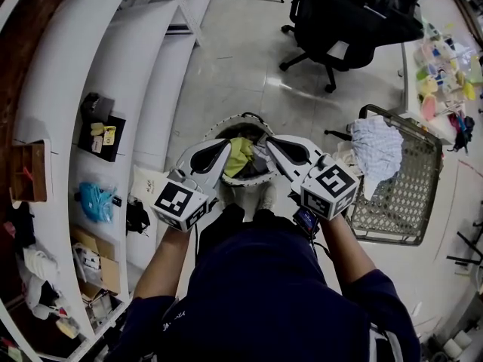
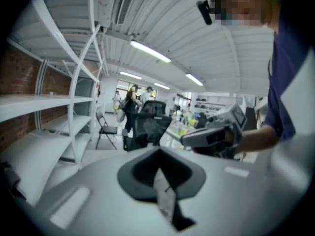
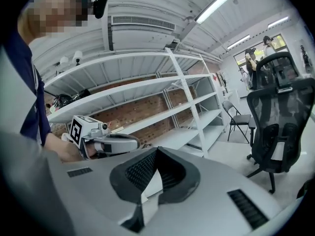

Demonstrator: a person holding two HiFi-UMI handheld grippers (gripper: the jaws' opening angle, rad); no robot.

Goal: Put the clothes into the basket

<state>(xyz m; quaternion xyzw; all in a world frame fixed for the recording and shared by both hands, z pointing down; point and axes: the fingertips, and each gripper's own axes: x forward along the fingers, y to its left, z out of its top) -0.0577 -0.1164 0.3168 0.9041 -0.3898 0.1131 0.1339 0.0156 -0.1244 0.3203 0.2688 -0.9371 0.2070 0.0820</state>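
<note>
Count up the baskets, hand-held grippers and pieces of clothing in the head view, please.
Baskets: 2, the round white basket and the wire basket
Grippers: 2, the left gripper and the right gripper
Clothes told apart: 2, a yellow-green cloth and a white cloth
Total: 6

yellow-green garment (image 1: 240, 155): seen crumpled in a round white perforated container (image 1: 253, 179), towards its left side.
grey garment (image 1: 262, 157): bunched just beside the yellow-green one, in the same container.
white patterned cloth (image 1: 377, 148): draped over the left rim of the mesh basket, partly hanging inside.
mesh basket (image 1: 411, 191): rectangular, set upright on the floor.
</note>
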